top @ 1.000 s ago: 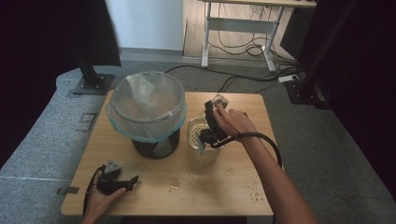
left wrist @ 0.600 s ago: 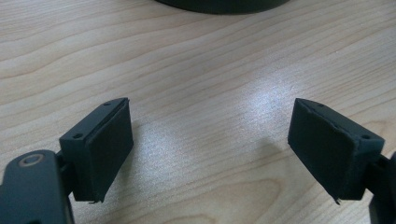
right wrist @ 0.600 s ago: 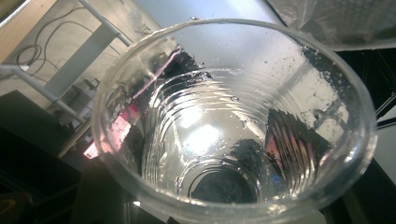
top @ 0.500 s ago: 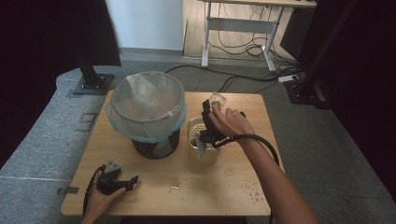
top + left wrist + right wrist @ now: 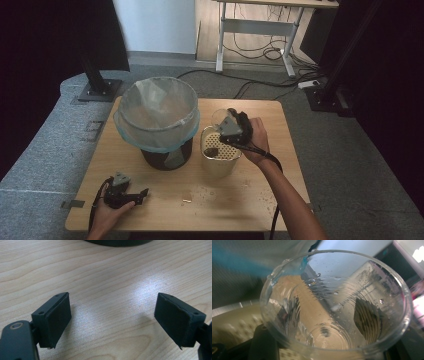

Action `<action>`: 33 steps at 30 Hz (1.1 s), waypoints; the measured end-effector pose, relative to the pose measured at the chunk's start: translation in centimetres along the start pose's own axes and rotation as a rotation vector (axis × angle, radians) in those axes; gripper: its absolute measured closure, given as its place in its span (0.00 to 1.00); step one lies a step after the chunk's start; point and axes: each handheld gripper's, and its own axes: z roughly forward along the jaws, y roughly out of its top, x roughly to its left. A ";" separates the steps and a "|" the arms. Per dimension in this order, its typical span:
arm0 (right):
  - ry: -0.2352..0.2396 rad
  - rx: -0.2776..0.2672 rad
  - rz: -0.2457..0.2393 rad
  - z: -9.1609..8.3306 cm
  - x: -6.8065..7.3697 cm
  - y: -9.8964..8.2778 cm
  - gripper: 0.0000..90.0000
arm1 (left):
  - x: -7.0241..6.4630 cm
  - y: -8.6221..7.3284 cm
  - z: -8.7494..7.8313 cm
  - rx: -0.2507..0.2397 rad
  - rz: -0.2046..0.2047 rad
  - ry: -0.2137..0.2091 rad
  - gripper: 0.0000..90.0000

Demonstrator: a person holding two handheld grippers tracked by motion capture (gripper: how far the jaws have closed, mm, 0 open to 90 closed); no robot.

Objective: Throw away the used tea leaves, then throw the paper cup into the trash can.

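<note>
In the high view the right gripper (image 5: 227, 131) sits just right of the frame's centre, held above a cream perforated container (image 5: 220, 156) that stands on the wooden table (image 5: 240, 200). Its jaws are clamped on a clear glass cup (image 5: 220, 118), tipped on its side with the mouth toward the upper left of the frame; the jaws have just been easing open a little, with the cup between them. In the right gripper view the cup (image 5: 337, 305) takes up most of the frame, droplets on its inner wall and the dark pads showing through the glass at either side. A dark lump, possibly wet residue, lies on the container's perforated insert. Left of it stands a black bin (image 5: 165, 155) lined with a pale blue bag. At the lower left the left gripper (image 5: 142, 194) rests on the tabletop; in the left gripper view its jaws stand wide apart with bare wood between them
</note>
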 end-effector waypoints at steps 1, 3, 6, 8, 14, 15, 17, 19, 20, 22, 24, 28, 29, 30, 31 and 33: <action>0.017 -0.020 0.099 -0.1 -0.4 -0.3 0.42 | 0.0 0.0 0.0 0.001 0.001 0.001 0.15; 0.051 -0.048 0.242 -0.4 -1.1 -0.7 0.42 | -0.1 0.0 0.0 0.000 0.004 0.002 0.14; 0.109 -0.090 0.427 -0.7 -1.9 -1.5 0.42 | -0.1 0.0 0.0 0.000 0.004 0.003 0.14; 0.132 -0.106 0.494 -0.8 -2.2 -1.8 0.42 | -0.1 0.0 0.0 0.000 0.003 0.003 0.14; 0.158 -0.132 0.593 -0.7 -2.8 -2.0 0.42 | -0.2 -0.1 0.1 -0.001 0.010 0.005 0.13; 0.155 -0.139 0.600 -0.7 -2.9 -1.9 0.42 | -0.2 -0.1 0.1 -0.001 0.010 0.005 0.13; 0.153 -0.148 0.609 -0.9 -3.1 -1.6 0.42 | -0.2 -0.1 0.1 0.001 0.016 0.005 0.13; 0.151 -0.160 0.615 -1.1 -3.3 -1.2 0.42 | -0.2 -0.1 0.1 0.000 0.016 0.004 0.13; 0.153 -0.166 0.618 -1.2 -3.4 -1.0 0.42 | -0.2 -0.1 0.1 0.000 0.016 0.004 0.13; 0.154 -0.182 0.623 -1.5 -3.6 -0.4 0.42 | -0.2 -0.1 0.1 0.000 0.018 0.006 0.13; 0.151 -0.197 0.626 -1.7 -3.8 0.0 0.42 | -0.2 -0.1 0.1 0.000 0.020 0.008 0.13; 0.152 -0.221 0.632 -1.9 -4.2 0.7 0.42 | -0.3 -0.1 0.2 0.001 0.025 0.011 0.12; 0.153 -0.227 0.632 -1.9 -4.2 1.0 0.42 | -0.3 -0.1 0.2 0.001 0.026 0.011 0.12; 0.154 -0.231 0.632 -1.9 -4.3 1.2 0.42 | -0.3 -0.1 0.2 0.001 0.027 0.012 0.12; 0.155 -0.234 0.630 -2.0 -4.3 1.4 0.42 | -0.3 -0.1 0.2 0.001 0.027 0.012 0.12; 0.156 -0.247 0.627 -2.0 -4.5 2.3 0.42 | -0.3 -0.1 0.2 0.001 0.027 0.012 0.12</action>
